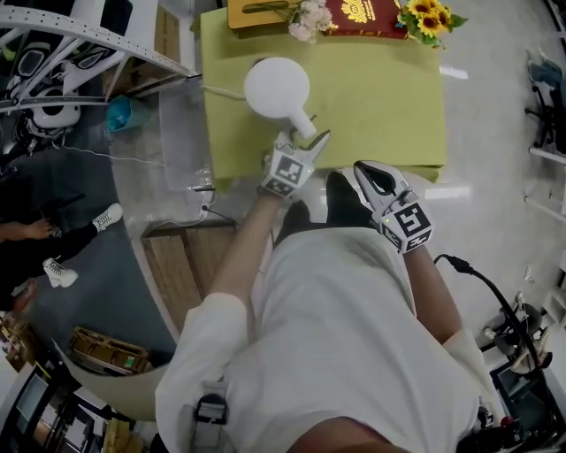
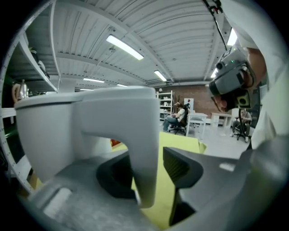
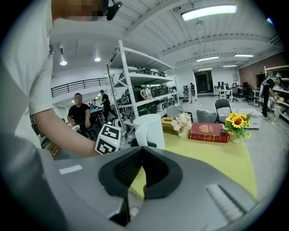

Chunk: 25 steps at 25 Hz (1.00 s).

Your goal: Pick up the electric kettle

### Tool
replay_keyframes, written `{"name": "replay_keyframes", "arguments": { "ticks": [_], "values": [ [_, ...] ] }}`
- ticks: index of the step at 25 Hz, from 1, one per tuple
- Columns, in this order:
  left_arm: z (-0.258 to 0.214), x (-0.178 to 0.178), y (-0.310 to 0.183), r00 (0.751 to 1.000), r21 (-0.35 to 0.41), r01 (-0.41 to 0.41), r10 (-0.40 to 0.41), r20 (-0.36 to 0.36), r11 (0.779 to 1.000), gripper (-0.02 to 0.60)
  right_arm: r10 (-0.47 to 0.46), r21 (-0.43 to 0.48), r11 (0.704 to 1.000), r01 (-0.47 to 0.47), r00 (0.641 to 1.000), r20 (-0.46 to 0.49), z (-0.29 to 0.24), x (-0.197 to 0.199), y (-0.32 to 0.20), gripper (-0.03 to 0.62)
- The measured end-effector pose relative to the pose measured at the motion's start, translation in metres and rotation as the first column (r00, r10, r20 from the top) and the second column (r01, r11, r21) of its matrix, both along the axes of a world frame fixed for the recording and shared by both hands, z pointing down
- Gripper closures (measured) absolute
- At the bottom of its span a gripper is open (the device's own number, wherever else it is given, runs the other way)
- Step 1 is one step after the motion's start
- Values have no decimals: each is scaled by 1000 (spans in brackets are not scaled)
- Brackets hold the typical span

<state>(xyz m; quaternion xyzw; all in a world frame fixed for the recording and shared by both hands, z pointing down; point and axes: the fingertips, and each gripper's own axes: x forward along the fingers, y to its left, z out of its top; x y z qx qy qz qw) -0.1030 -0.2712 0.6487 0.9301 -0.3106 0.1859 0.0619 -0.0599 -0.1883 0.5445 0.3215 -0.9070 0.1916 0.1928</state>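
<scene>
A white electric kettle (image 1: 277, 84) stands on the yellow-green table (image 1: 380, 106), its handle (image 1: 303, 122) pointing toward me. My left gripper (image 1: 307, 142) is at that handle. In the left gripper view the handle (image 2: 143, 149) stands between the open jaws, with a gap showing beside the right pad (image 2: 177, 166); the kettle body (image 2: 49, 131) fills the left. My right gripper (image 1: 363, 168) hovers at the table's near edge, right of the kettle, its jaws shut with nothing in them (image 3: 142, 153). The right gripper view shows the kettle (image 3: 149, 128) ahead and the left gripper's marker cube (image 3: 108, 137).
A red book (image 1: 363, 18), sunflowers (image 1: 429, 16), pink flowers (image 1: 308, 19) and a wooden box (image 1: 256, 13) line the table's far edge. The kettle's white cord (image 1: 221, 91) runs off leftward. Metal shelving (image 1: 80, 35) and a seated person's legs (image 1: 53, 248) are at the left.
</scene>
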Motion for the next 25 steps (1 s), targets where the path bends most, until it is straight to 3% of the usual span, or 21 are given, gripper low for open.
{"name": "replay_keyframes", "arguments": {
  "ticks": [6, 9, 11, 17, 25],
  "values": [
    [15, 19, -7, 999, 17, -41, 41, 31, 999, 423, -14, -18, 1000, 14, 1000, 9, 6, 3, -9, 591],
    [14, 19, -13, 999, 36, -15, 13, 35, 999, 477, -11, -27, 1000, 11, 1000, 11, 9, 7, -13, 591],
    [14, 16, -18, 999, 54, 16, -19, 48, 998, 563, -8, -35, 999, 8, 1000, 13, 12, 10, -16, 591],
    [8, 16, -23, 997, 73, 29, -34, 65, 997, 565, -12, -43, 999, 12, 1000, 13, 16, 16, -18, 591],
    [-12, 14, -35, 997, 43, 71, -72, 23, 997, 568, -14, -41, 999, 14, 1000, 14, 18, 29, -25, 591]
  ]
}}
